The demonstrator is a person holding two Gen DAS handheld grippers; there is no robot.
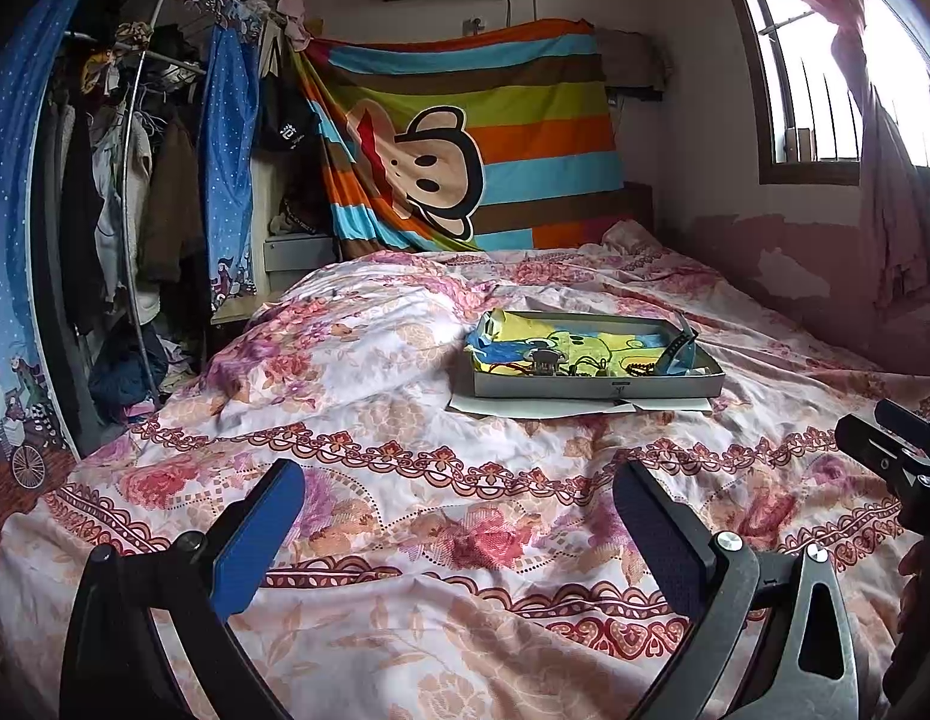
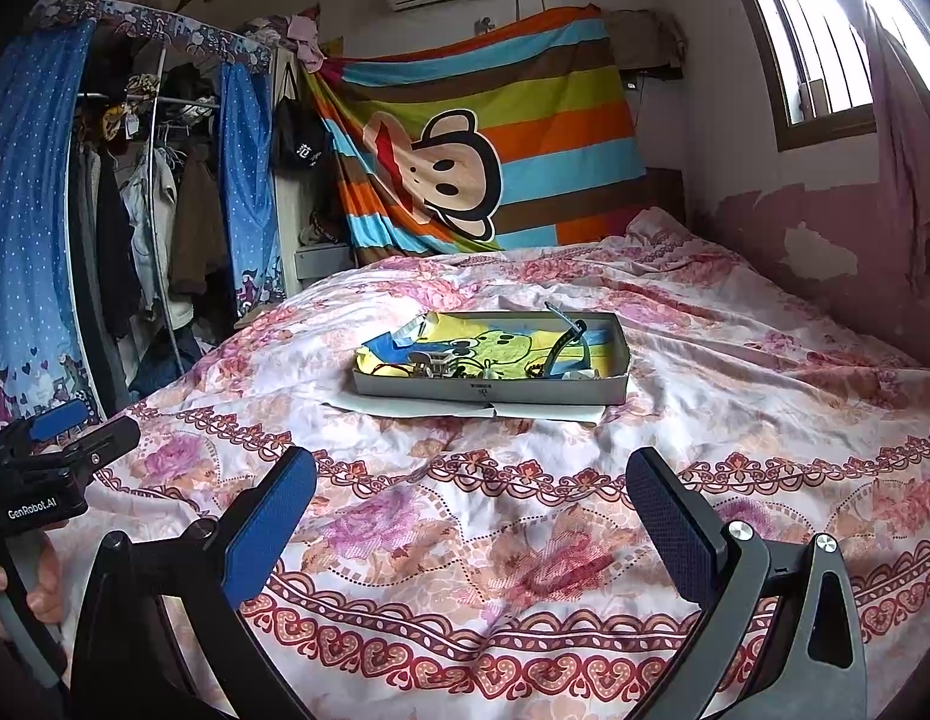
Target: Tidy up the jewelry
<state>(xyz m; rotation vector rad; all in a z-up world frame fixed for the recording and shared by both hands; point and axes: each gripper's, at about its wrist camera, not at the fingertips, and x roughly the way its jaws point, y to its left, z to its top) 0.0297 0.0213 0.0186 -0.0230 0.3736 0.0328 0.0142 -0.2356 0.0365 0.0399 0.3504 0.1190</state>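
Jewelry tray (image 1: 597,387) on floral bedspread (image 1: 405,480), left gripper (image 1: 459,495) and right gripper (image 2: 471,480) — both spread wide, empty

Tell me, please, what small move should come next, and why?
Probably bring the right gripper forward toward the box. Both it and the left gripper are open, empty and short of the box on the bed, and the jewelry lies along its near wall.
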